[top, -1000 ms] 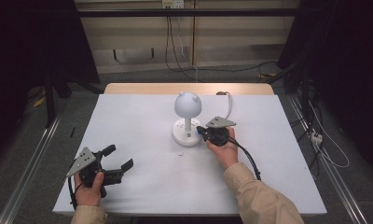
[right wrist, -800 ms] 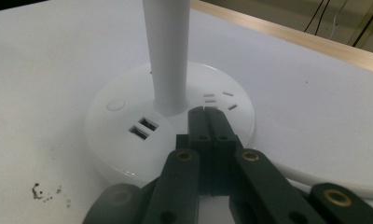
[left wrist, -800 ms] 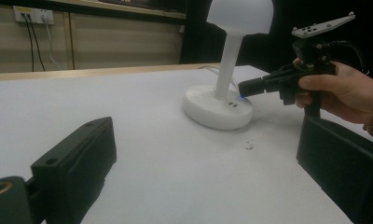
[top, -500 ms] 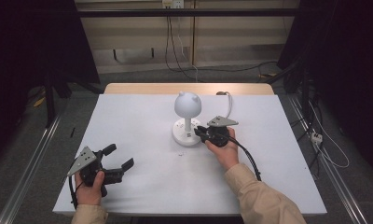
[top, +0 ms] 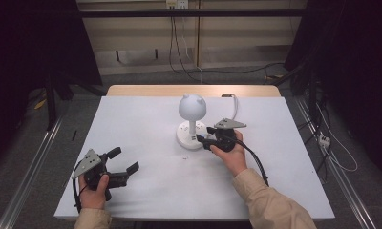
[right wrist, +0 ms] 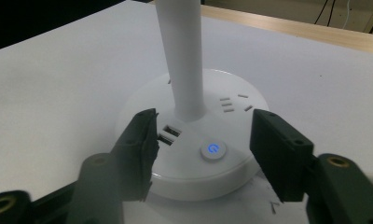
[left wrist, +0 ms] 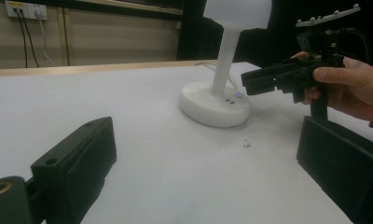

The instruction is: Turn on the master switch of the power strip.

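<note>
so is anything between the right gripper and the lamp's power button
Nothing visible. The right gripper hangs over the lamp base with its jaws open either side of the lit power button; the stem stands just behind.

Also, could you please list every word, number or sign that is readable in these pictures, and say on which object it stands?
Power symbol, a circle with a short stroke, lit blue: on the round button of the white lamp base.
No words, brands or numbers can be read anywhere; the short grey marks on the base are slots, not text.
</note>
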Available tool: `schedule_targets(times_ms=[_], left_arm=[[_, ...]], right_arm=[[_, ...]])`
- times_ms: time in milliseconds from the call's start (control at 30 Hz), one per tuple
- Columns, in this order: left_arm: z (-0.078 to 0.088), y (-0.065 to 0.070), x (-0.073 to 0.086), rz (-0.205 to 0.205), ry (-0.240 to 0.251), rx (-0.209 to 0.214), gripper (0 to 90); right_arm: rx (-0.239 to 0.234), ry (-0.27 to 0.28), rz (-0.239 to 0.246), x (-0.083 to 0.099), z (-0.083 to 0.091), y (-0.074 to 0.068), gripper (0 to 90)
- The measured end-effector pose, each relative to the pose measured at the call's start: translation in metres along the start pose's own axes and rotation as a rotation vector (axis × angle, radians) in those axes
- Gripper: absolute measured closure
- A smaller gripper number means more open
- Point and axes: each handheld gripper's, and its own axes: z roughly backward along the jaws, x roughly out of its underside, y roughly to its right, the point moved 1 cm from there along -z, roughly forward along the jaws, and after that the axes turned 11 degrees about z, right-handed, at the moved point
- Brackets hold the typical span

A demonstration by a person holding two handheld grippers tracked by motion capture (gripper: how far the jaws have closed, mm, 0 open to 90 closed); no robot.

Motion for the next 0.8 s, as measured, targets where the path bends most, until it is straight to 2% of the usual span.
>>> schedule_targets(times_ms=[467,567,800], left_arm=[[-0.0033,0.0002,0.0011,-0.007,-0.013,0.007,4.4],[-0.0041,0.0005,0.0011,-0.007,-0.014,0.009,4.4],[-0.0027,0.0009,0.0005,-0.003,-0.008,0.007,4.4]], right_arm=[[-0.018,0.0,-0.021,-0.002,0.0025,0.0003,18.5],[-0.022,-0.003,-0.034,-0.0027,0.0047,0.002,15.6],[-0.025,-0.014,-0.028,-0.0031,0.0062,0.001,13.0]])
